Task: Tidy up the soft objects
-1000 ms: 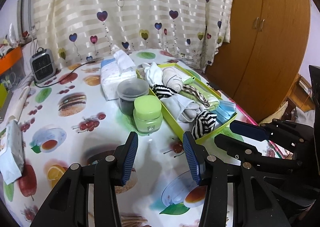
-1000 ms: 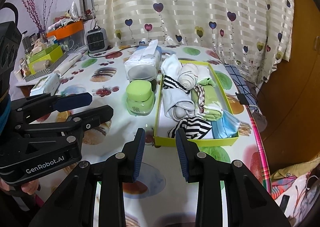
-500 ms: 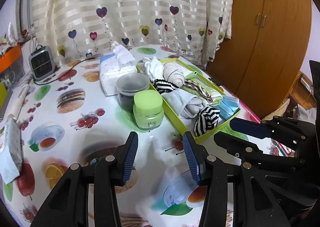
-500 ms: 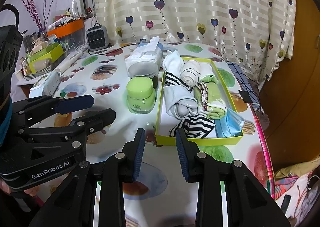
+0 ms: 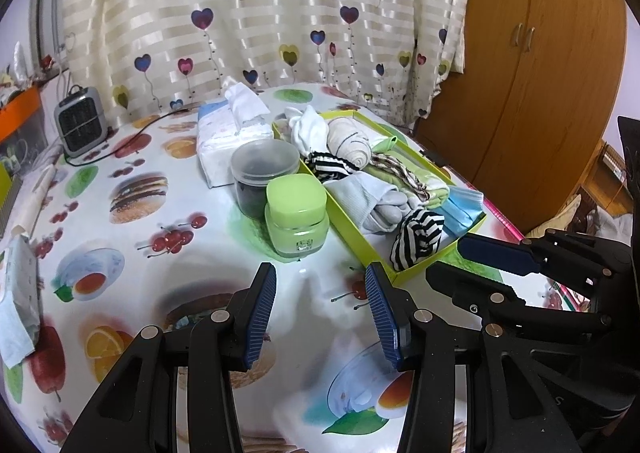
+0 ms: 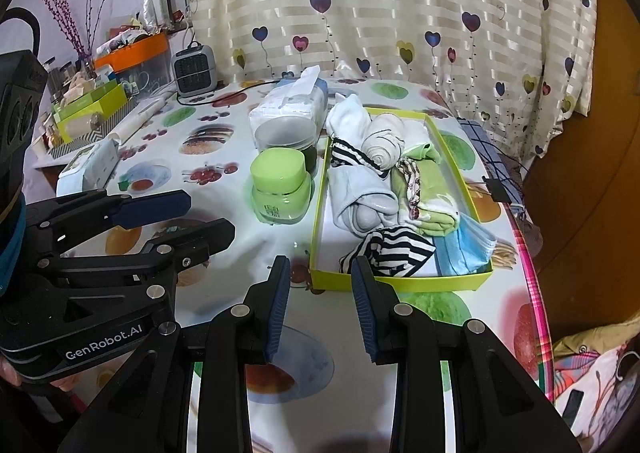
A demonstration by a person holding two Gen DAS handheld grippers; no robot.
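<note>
Between the left gripper (image 5: 320, 293) and sock-filled tray (image 5: 384, 273) stands a green jar (image 5: 297, 221); both grippers' fingers gape empty.

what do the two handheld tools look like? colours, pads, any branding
Both match: matte black plastic linkage bodies with round silver pivot screws. Each finger carries a flat dark-blue ribbed pad. The left tool shows white "GenRobot.AI" lettering on its side in the right wrist view; no such marking is visible on the right tool. No cables visible. A teal cuff edge shows behind the left one.
</note>
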